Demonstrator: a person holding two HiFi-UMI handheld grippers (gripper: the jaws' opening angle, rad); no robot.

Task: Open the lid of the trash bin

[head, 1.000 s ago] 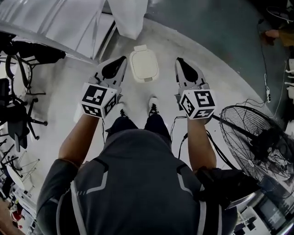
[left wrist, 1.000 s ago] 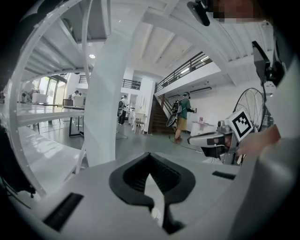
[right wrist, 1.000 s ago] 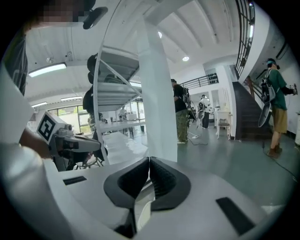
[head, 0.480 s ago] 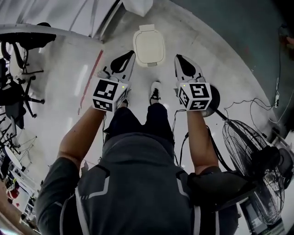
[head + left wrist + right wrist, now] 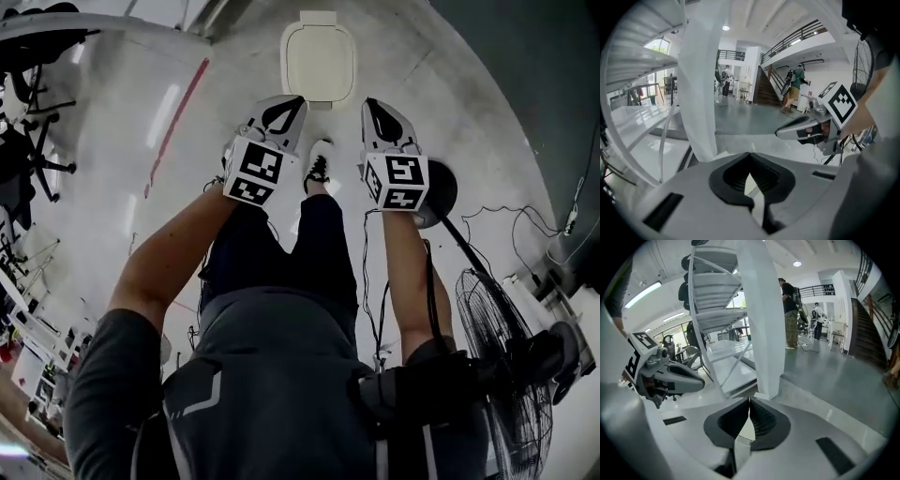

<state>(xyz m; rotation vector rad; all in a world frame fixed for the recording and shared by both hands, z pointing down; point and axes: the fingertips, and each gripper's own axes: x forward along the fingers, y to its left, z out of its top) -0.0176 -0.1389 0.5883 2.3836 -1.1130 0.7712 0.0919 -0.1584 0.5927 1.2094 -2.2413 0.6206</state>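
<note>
Two closed grippers (image 5: 296, 99) (image 5: 368, 103) neared one trash bin (image 5: 319, 58).

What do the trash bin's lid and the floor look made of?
Trash bin lid: probably moulded plastic, cream, matte; rounded corners and a raised rim. Floor: likely polished concrete or a coating, pale grey, glossy; light streaks reflect in it.

Grey tee (image 5: 272, 375), dk pants (image 5: 281, 253), wht sneakers (image 5: 319, 167).

Trash bin (image 5: 319, 61), fan (image 5: 506, 314) on floor (image 5: 122, 216)
</note>
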